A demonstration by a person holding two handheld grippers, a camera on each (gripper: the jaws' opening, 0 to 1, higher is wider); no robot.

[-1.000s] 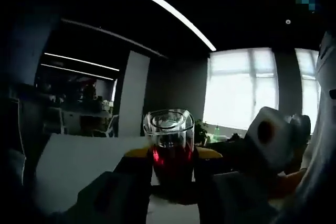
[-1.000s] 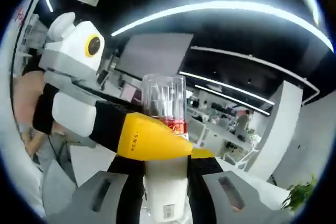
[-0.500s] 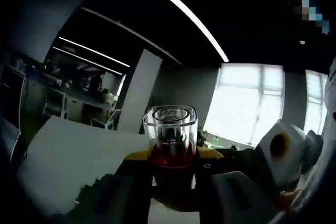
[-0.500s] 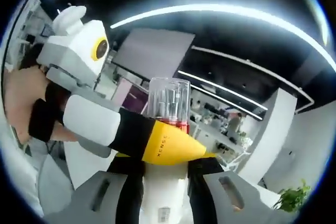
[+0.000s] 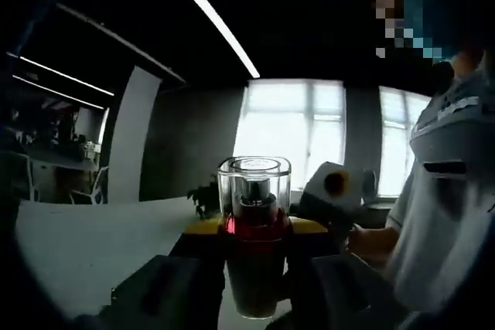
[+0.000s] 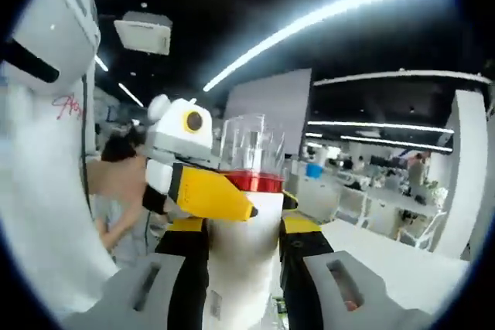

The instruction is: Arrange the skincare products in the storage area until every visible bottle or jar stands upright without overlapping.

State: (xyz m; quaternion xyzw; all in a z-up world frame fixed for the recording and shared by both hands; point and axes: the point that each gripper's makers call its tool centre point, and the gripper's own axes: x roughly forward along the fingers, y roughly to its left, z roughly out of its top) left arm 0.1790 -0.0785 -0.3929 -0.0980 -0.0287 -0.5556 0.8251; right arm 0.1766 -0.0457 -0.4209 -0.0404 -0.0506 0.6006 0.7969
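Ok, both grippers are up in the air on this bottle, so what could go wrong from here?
1. Both grippers clamp one bottle held high; the left gripper pinches near its red collar. If the hands pull apart or twist, it could slip or the clear cap could pop off.
2. The cameras point at the ceiling and windows, so the storage area can't be checked before lowering.

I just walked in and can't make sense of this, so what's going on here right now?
A person is holding one bottle up in the air with both grippers at once. The right gripper is shut on the white bottle with its clear cap and red collar. The left gripper is clamped on the same bottle near the collar. A white table lies beyond it.
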